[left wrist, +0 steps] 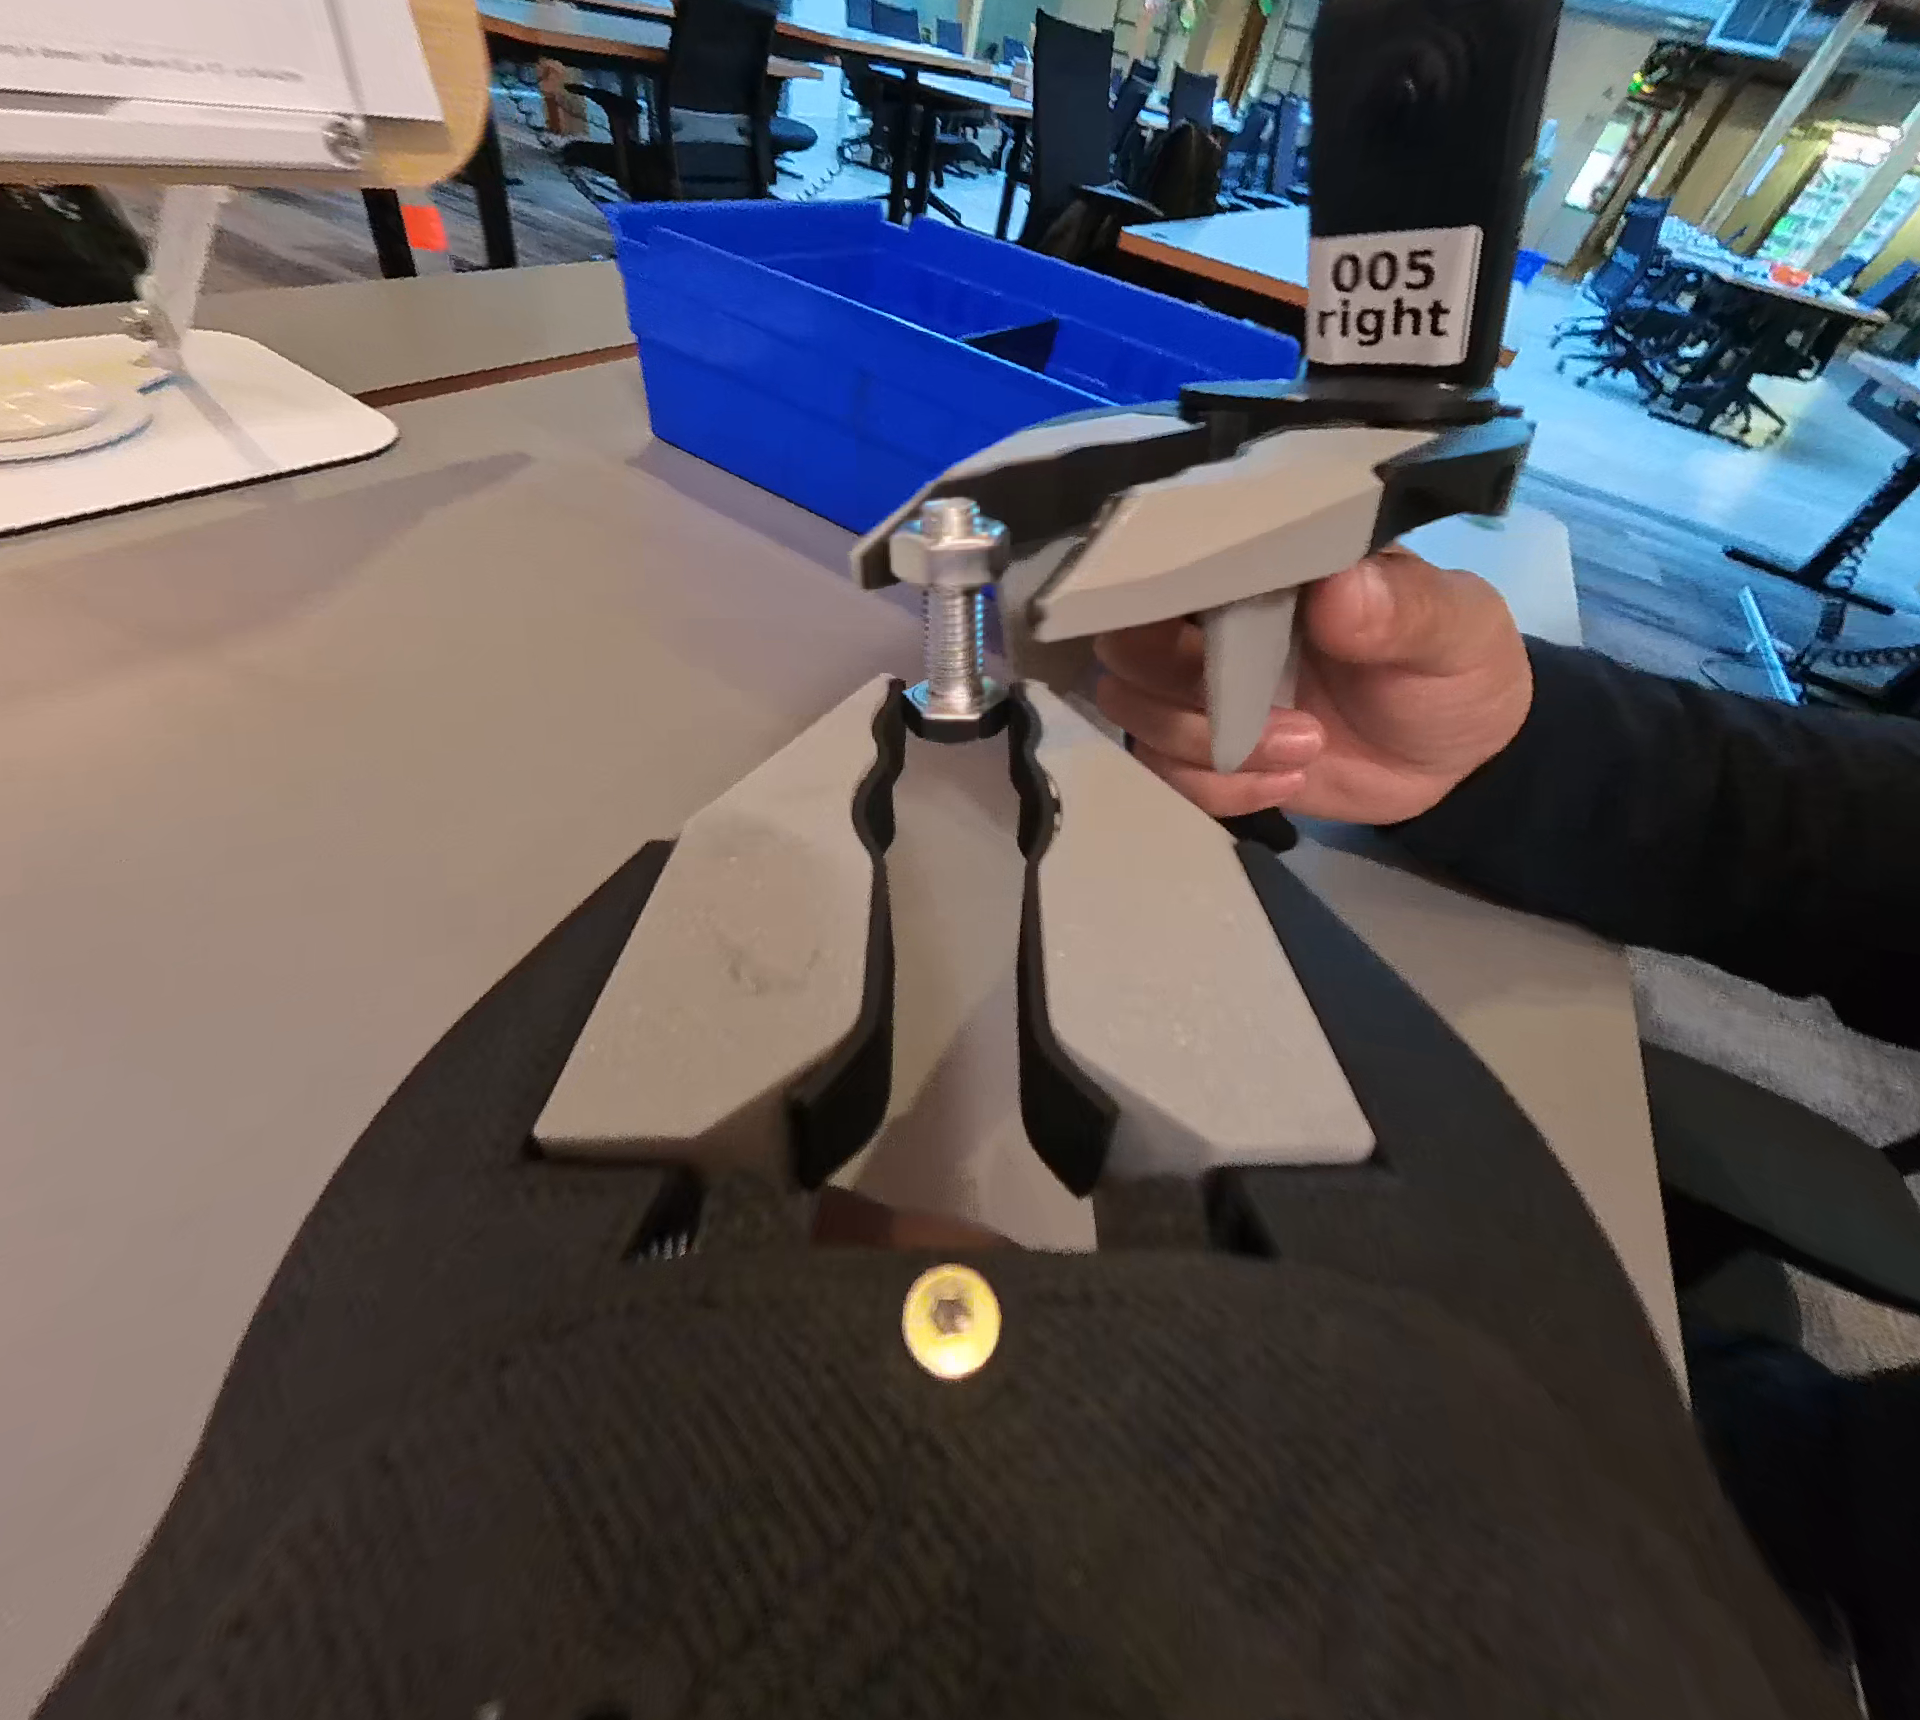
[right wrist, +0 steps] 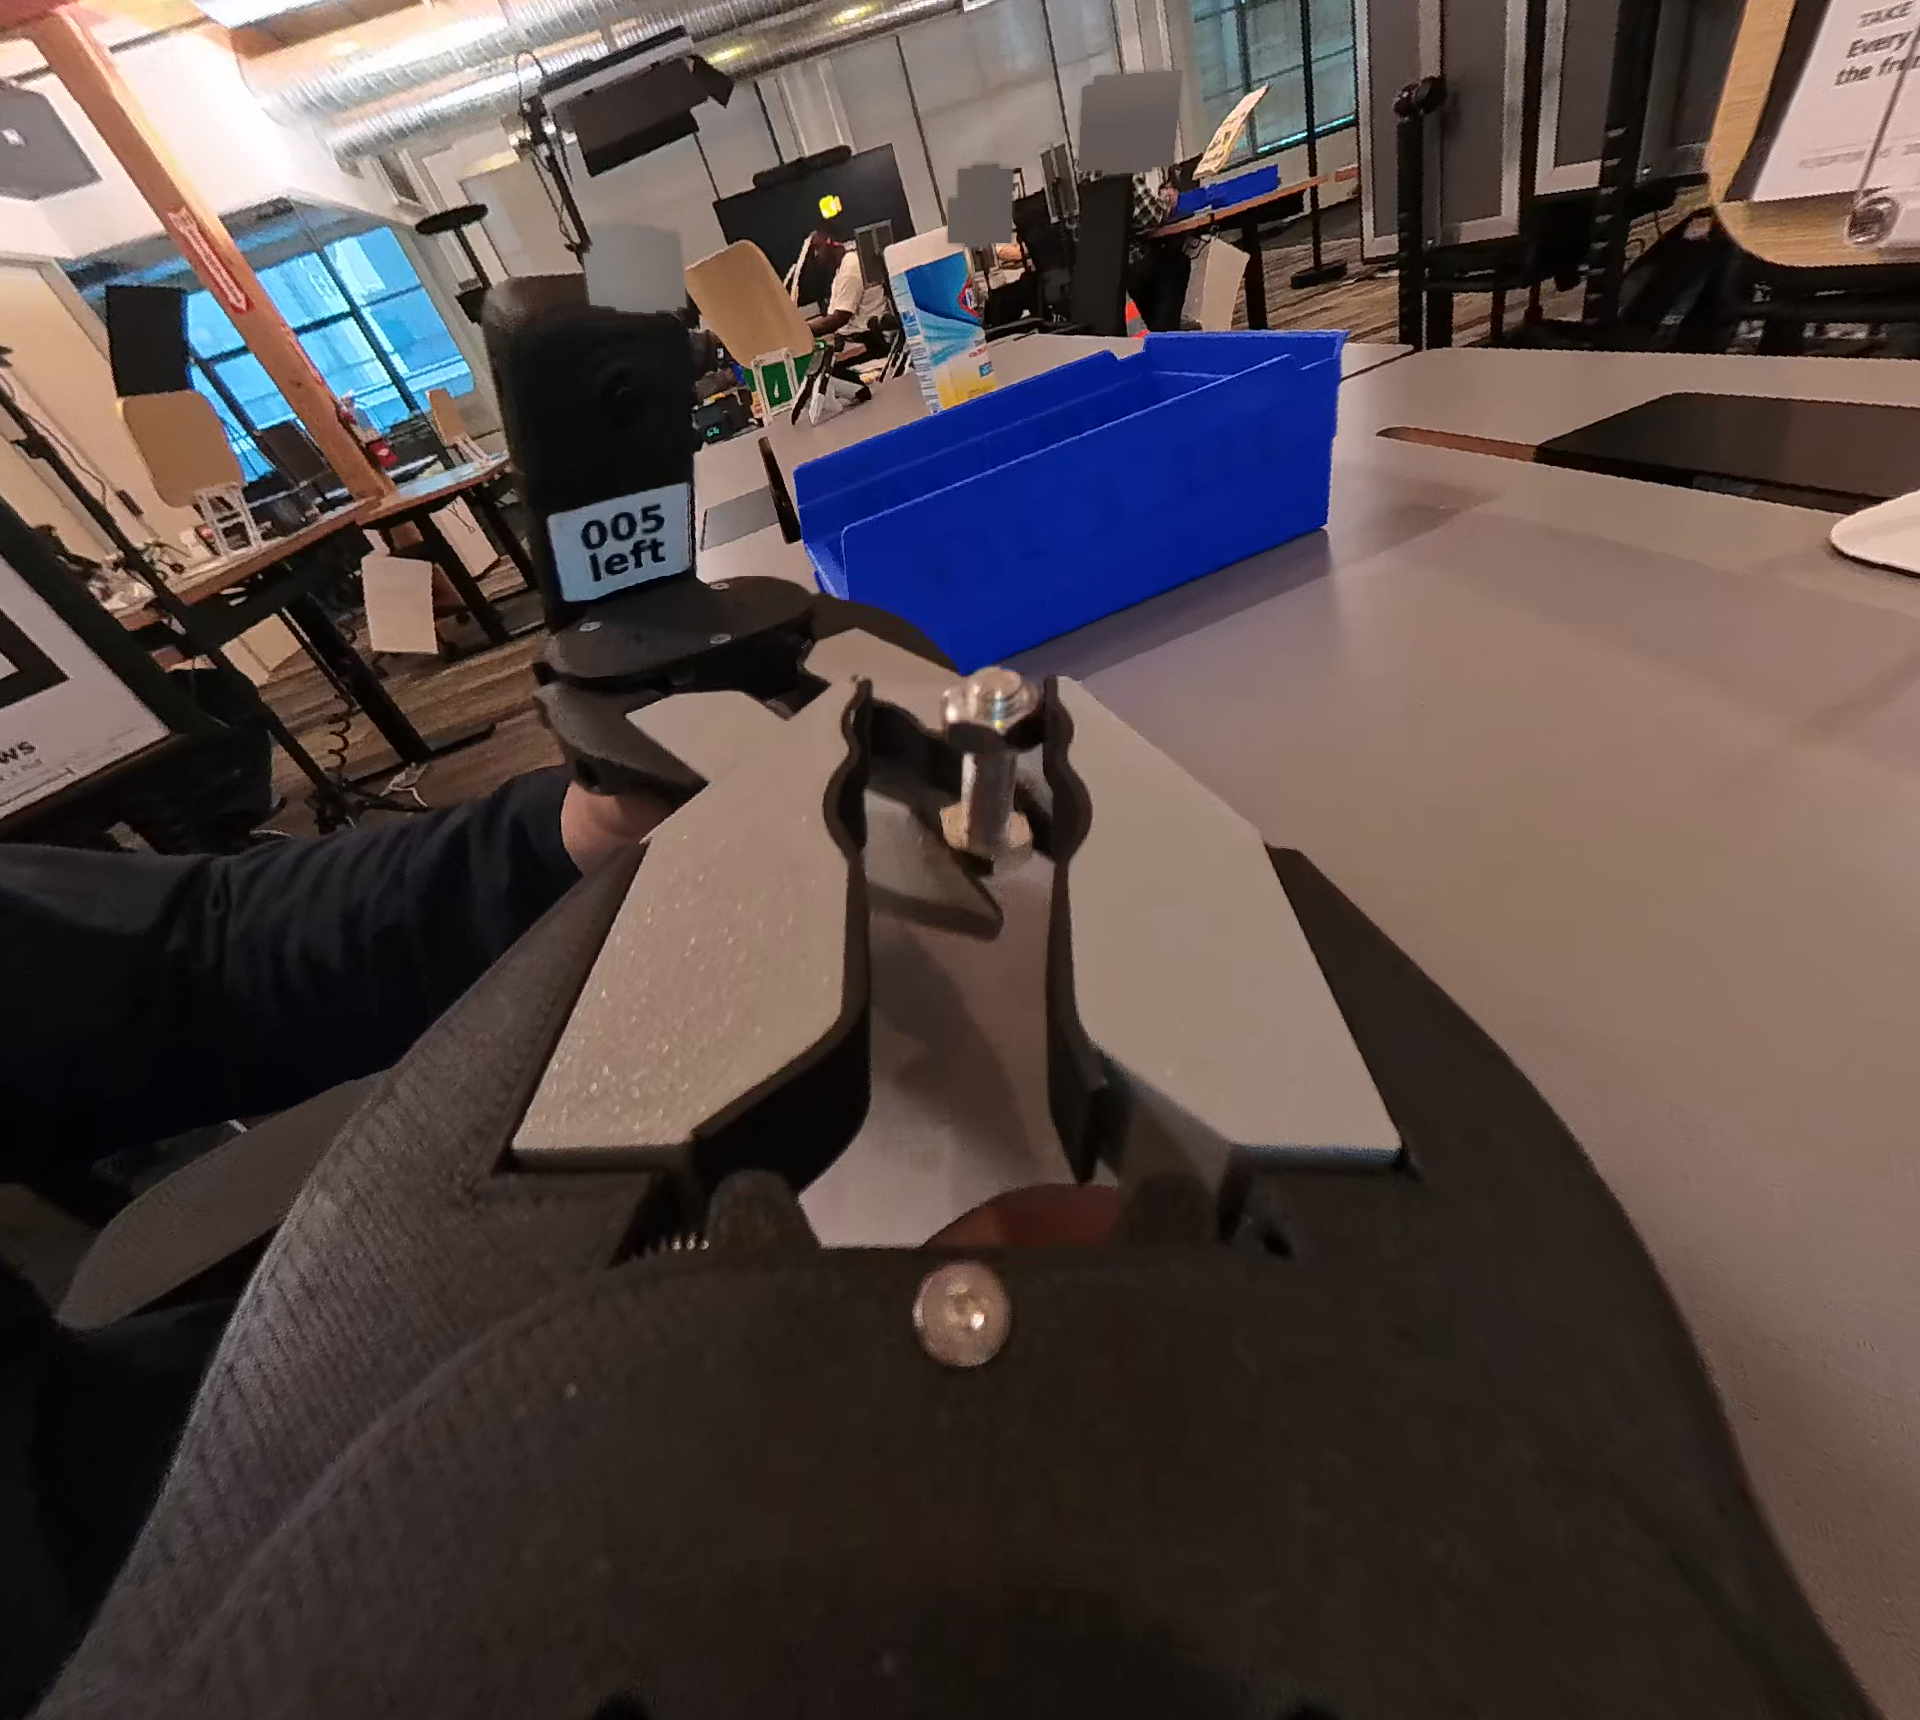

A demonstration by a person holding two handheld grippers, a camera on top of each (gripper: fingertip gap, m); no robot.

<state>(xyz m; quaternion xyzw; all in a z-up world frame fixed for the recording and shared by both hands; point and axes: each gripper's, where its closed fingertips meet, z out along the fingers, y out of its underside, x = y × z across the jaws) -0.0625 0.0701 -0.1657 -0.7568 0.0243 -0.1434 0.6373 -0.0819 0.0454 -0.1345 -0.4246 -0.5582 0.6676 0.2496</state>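
Observation:
A silver bolt [left wrist: 951, 636] stands upright over the grey table [left wrist: 364, 735]. My left gripper [left wrist: 951, 720] is shut on its hex head at the bottom. A silver nut [left wrist: 945, 550] sits on the thread near the bolt's top. My right gripper [left wrist: 945, 592], held by a hand [left wrist: 1382, 694], comes in from the right with its jaws around the nut. In the right wrist view the nut [right wrist: 987, 712] lies against one finger of my right gripper [right wrist: 956, 709], with a gap to the other finger. The left gripper [right wrist: 982, 839] holds the bolt [right wrist: 980, 777] from below there.
A blue plastic bin [left wrist: 831, 382] stands just behind the grippers; it also shows in the right wrist view [right wrist: 1091, 507]. A sign holder [left wrist: 187, 8] on a white base [left wrist: 208, 444] stands at the left. A wipes canister [right wrist: 940, 330] is beyond the bin. The table edge is at the right. Less than 4 cm separates the two grippers' tips.

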